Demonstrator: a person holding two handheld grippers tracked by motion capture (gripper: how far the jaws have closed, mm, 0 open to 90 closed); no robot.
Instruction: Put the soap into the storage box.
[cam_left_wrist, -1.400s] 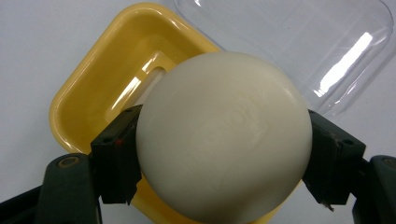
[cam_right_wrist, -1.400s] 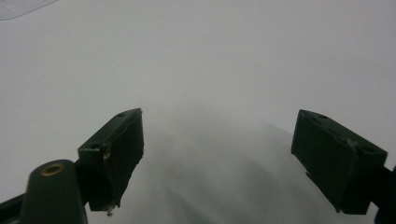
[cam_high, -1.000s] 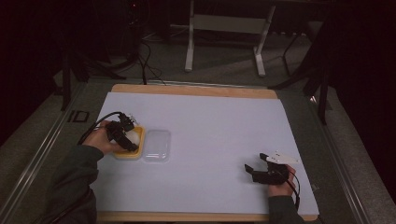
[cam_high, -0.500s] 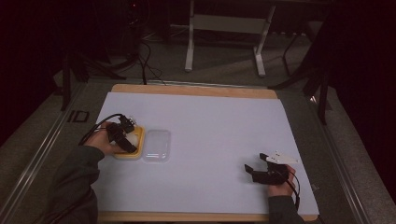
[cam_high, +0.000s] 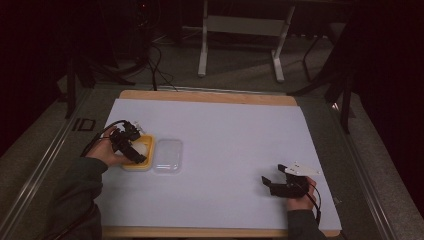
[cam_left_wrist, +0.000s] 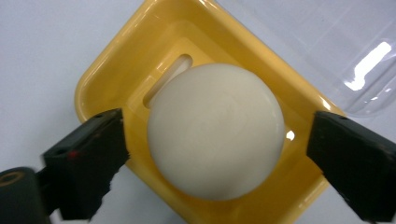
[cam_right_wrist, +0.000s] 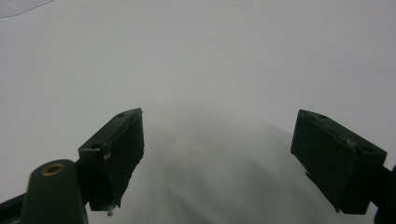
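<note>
Left gripper view puts the round white soap (cam_left_wrist: 216, 133) dead centre, sitting in the yellow dish (cam_left_wrist: 100, 79). Left gripper (cam_left_wrist: 217, 154) straddles it, jaws spread wide, one to each side, neither touching. The soap is round, so no long axis to line up; a straight squeeze looks like the call. Clear lid (cam_high: 167, 155) lies just beside the dish, nearer mid-counter (cam_high: 240, 130). High view adds the right gripper (cam_high: 272, 182), well apart at the near right, jaws released over bare white surface.

Lab-like recording space: white-covered table (cam_high: 225, 125), dark surroundings, metal stand legs (cam_high: 240, 45), floor cables (cam_high: 155, 55).
</note>
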